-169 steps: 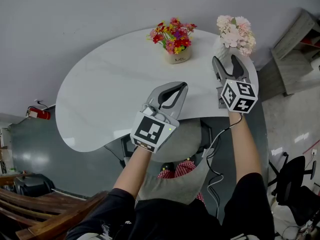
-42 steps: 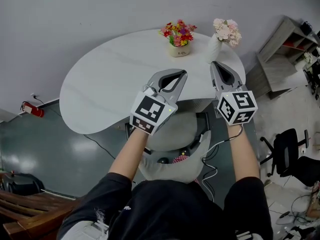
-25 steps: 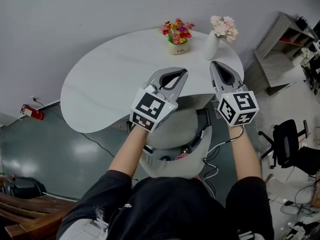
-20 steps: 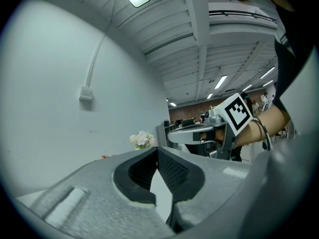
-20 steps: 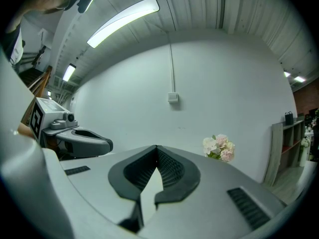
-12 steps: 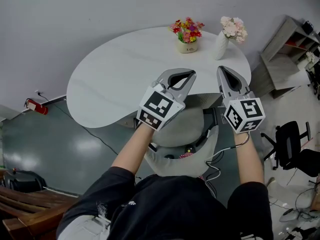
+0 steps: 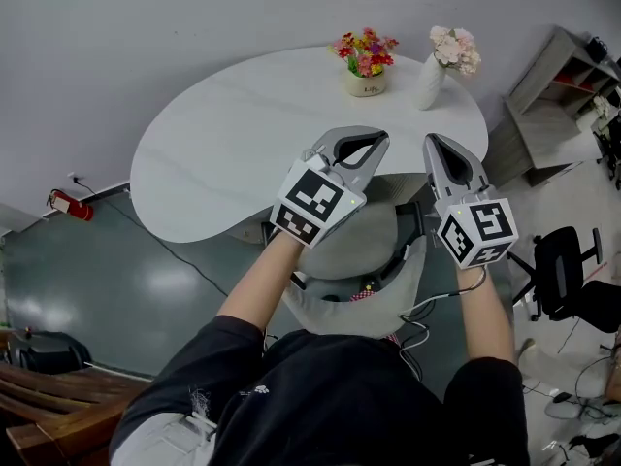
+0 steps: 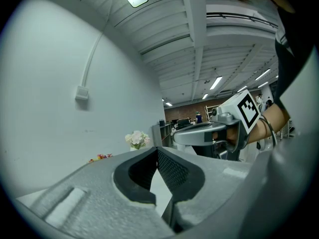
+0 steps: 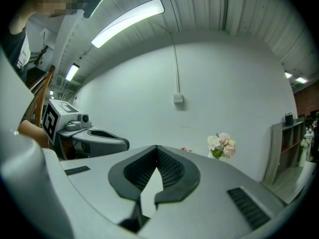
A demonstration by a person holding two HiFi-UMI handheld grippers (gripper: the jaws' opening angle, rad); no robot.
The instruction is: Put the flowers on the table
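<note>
A small pot of colourful flowers [image 7: 366, 61] and a white vase of pink flowers [image 7: 441, 58] stand side by side at the far edge of the white table [image 7: 243, 134]. Both grippers hover level near the table's near edge, well short of the flowers. My left gripper [image 7: 380, 135] is shut and empty; in its own view the jaws meet at the tips [image 8: 156, 149], with the pink flowers [image 8: 137, 139] far off. My right gripper [image 7: 432, 138] is shut with nothing in it [image 9: 156, 147]; the pink flowers [image 9: 222, 146] stand ahead to its right.
A grey chair [image 7: 359, 250] sits below the grippers at the table's near side. A shelf unit [image 7: 558, 85] stands right of the table, a black office chair [image 7: 572, 280] further right. A red extinguisher [image 7: 68, 205] lies on the floor left; wooden bench [image 7: 39, 435] lower left.
Both grippers have drifted a little to the right and back towards the person, still shut. Several seconds ago the right gripper was close to the pink flowers; now it is well apart from them.
</note>
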